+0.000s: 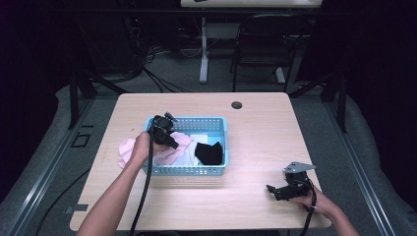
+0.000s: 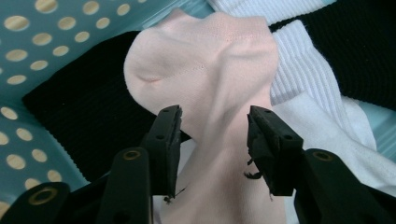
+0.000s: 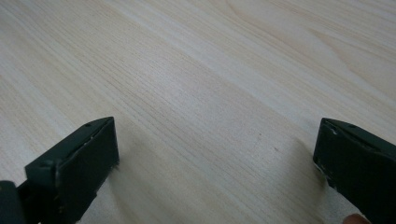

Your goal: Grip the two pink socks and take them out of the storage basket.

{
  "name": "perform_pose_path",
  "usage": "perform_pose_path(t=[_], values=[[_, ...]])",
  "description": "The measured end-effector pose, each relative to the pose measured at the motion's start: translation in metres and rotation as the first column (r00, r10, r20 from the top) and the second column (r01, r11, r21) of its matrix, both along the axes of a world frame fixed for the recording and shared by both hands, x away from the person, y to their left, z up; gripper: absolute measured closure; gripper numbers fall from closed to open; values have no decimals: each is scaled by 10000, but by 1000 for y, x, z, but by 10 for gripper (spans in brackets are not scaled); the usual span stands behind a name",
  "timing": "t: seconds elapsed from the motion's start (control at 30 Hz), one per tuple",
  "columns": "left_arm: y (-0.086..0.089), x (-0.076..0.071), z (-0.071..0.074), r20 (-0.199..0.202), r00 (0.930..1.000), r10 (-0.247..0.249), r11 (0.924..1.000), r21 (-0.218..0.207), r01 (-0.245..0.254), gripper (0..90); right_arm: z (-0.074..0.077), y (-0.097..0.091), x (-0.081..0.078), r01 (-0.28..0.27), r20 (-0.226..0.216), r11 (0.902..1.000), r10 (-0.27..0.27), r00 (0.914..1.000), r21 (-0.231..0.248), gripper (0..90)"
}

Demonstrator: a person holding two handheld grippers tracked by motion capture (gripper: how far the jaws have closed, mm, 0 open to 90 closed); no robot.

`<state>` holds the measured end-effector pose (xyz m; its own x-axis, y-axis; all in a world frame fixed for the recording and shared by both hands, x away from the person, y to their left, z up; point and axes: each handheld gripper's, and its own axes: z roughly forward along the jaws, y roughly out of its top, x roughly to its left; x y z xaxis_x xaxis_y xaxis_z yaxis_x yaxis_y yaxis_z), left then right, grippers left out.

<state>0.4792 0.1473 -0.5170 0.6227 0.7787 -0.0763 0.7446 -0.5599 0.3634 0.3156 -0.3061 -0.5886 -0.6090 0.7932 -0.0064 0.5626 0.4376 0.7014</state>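
Observation:
A light blue perforated basket [image 1: 196,170] stands on the table and holds socks: a pink sock [image 1: 183,142], a white one [image 1: 199,138] and a black one [image 1: 209,153]. More pink cloth [image 1: 127,148] hangs over the basket's left wall. My left gripper [image 1: 173,143] reaches down into the basket. In the left gripper view the left gripper [image 2: 214,116] has a jaw on each side of the pink sock [image 2: 205,65], which lies on black cloth [image 2: 79,112] beside the white ribbed sock [image 2: 303,79]. A narrow gap shows at the left pad. My right gripper [image 1: 271,190] rests open on the table at the front right, and the right gripper [image 3: 215,135] has bare wood between its jaws.
The wooden table [image 1: 255,128] has a round cable hole [image 1: 236,104] near its far edge. A dark chair [image 1: 268,44] and a table leg [image 1: 203,54] stand on the floor beyond it. The basket's dotted wall [image 2: 37,42] stands close at the left of the left gripper.

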Motion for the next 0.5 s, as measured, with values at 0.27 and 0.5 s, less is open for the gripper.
perform_pose_path(t=[0.27,0.5], values=[[-1,2,-5,-155,9997,162,9999,48,-161,709,0,0,0,-2,-1,10000,2,10000,-7,0],[0,0,-6,-110,9999,-16,10000,25,17,860,0,0,0,0,0,10000,0,10000,-4,0]])
